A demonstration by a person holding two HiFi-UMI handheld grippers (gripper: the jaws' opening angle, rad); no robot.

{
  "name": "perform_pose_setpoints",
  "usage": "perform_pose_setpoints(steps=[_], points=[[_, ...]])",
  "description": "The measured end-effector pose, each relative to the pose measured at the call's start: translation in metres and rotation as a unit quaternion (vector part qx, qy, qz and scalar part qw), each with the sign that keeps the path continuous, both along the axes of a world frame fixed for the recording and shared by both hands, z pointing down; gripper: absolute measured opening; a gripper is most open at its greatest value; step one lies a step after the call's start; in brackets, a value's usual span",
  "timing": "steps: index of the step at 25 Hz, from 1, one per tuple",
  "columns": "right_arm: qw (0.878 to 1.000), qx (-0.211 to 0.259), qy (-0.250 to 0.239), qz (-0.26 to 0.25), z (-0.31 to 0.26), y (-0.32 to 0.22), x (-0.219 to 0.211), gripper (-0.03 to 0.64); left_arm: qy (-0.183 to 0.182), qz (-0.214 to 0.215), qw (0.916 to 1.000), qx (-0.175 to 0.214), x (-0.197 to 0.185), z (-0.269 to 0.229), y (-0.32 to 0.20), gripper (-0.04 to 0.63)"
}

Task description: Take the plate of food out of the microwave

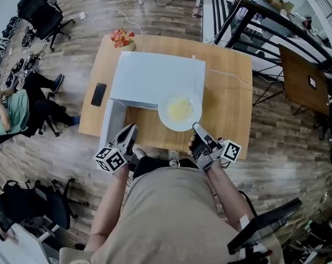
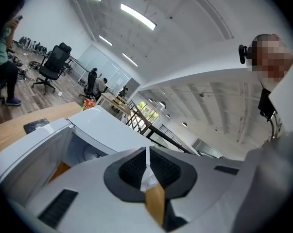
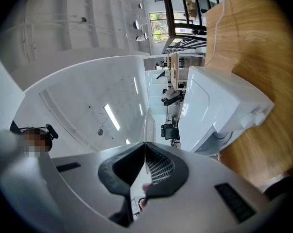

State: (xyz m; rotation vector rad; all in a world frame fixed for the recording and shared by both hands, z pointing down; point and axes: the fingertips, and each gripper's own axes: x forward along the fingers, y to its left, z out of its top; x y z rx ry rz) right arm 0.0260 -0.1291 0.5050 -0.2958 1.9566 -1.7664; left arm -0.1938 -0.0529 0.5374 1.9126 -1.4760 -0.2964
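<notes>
Plate round, white, microwave boxy, table wooden

Left gripper, right gripper forward at waist, jaws together.

The round white plate with a flat heap of pale yellow food sits level outside the white box-shaped microwave, at its right front corner above the wooden bench. The right tool pinches the plate's near rim. The microwave's door stands open at the left.
</notes>
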Motion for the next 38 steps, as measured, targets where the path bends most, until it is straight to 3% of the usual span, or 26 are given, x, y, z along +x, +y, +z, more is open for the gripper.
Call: perform_pose_setpoints(steps=[12,19,29,33,38], points=[[0.997,-0.038,0.06,0.021,0.081,0.045,-0.012,0.017,-0.035,0.09,0.9951,-0.023,-0.012,0.017,-0.002,0.008],[0.993,-0.059,0.102,-0.004,0.153,0.067,-0.023,0.017,-0.042,0.116,0.9911,-0.051,-0.012,0.042,0.0,0.008],[0.979,-0.1,0.178,-0.031,0.242,0.084,-0.032,0.017,-0.044,0.13,0.9877,-0.074,-0.007,0.054,0.005,0.008],[0.98,-0.115,0.158,-0.045,0.251,0.076,-0.051,0.017,-0.049,0.122,0.9882,-0.078,-0.012,0.054,0.003,0.008],[0.975,-0.129,0.172,-0.057,0.268,0.077,-0.049,0.017,-0.047,0.113,0.9882,-0.092,-0.01,0.064,0.01,0.008]])
